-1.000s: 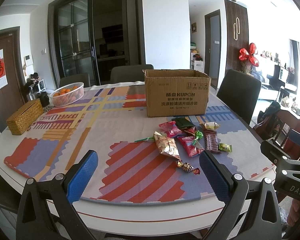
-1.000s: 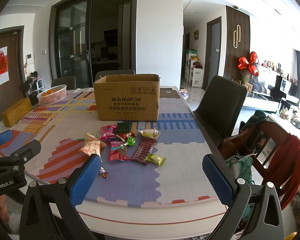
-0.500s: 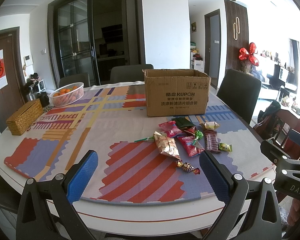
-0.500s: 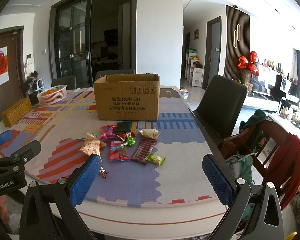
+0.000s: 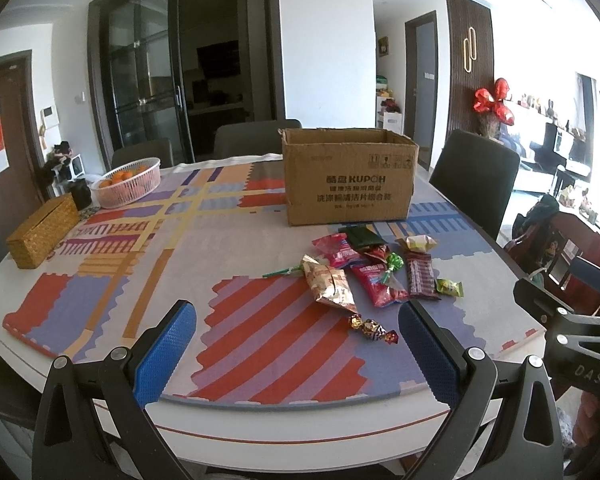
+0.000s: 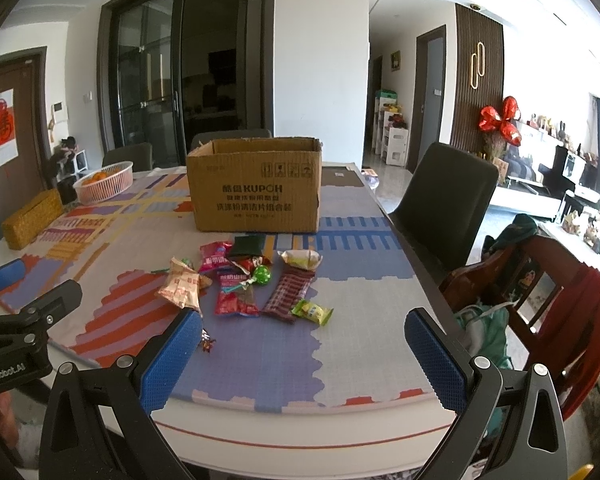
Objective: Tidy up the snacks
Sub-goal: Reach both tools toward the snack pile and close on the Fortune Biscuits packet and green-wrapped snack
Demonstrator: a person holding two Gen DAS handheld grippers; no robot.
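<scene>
Both claws are hanging over the near table edge (image 5: 300, 436), spread wide and gripping nothing: the left gripper (image 5: 296, 354) and the right gripper (image 6: 304, 354). The snacks (image 6: 244, 280) are lying on the mat (image 5: 180, 264) at twelve o'clock, just before the open cardboard box (image 6: 256, 192).

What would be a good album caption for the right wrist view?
Open right gripper hovers at the table edge, facing scattered snack packets lying before an open cardboard box.
</scene>
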